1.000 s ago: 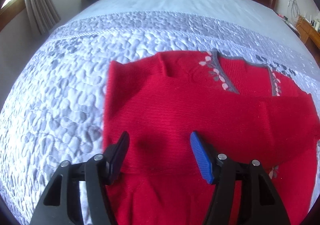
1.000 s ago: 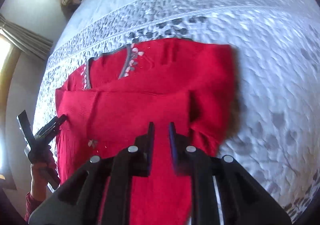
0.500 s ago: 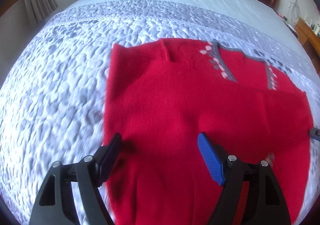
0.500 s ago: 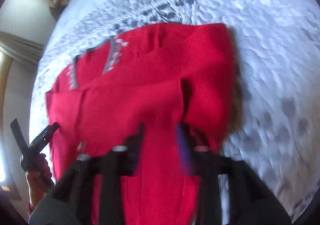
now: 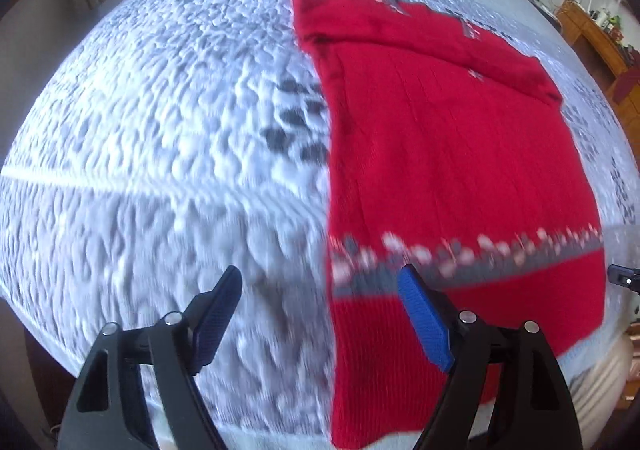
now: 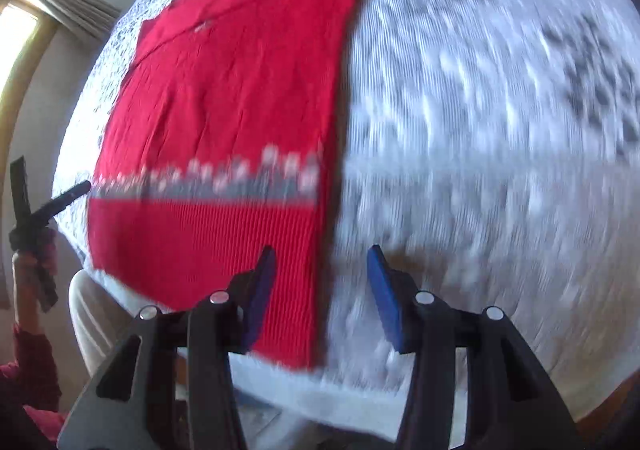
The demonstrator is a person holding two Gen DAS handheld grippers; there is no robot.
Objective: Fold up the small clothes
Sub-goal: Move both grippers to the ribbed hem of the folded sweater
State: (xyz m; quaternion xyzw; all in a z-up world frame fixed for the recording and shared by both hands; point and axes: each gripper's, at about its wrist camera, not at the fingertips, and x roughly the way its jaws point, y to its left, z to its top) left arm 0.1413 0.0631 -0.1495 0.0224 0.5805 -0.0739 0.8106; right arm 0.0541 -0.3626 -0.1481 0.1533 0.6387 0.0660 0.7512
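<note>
Our left gripper [image 5: 320, 316] and right gripper [image 6: 322, 292] both hang with jaws apart, having just been opening, nothing between the pads. They now straddle the near corners of the red sweater [image 5: 452, 153], above its hem, where earlier they hovered over its folded sleeves. It lies flat on the quilted bedspread [image 5: 160, 137].

Quilted bed [image 5: 168, 121], curtained bright window [image 6: 24, 33], wooden dresser [image 5: 592, 33].
</note>
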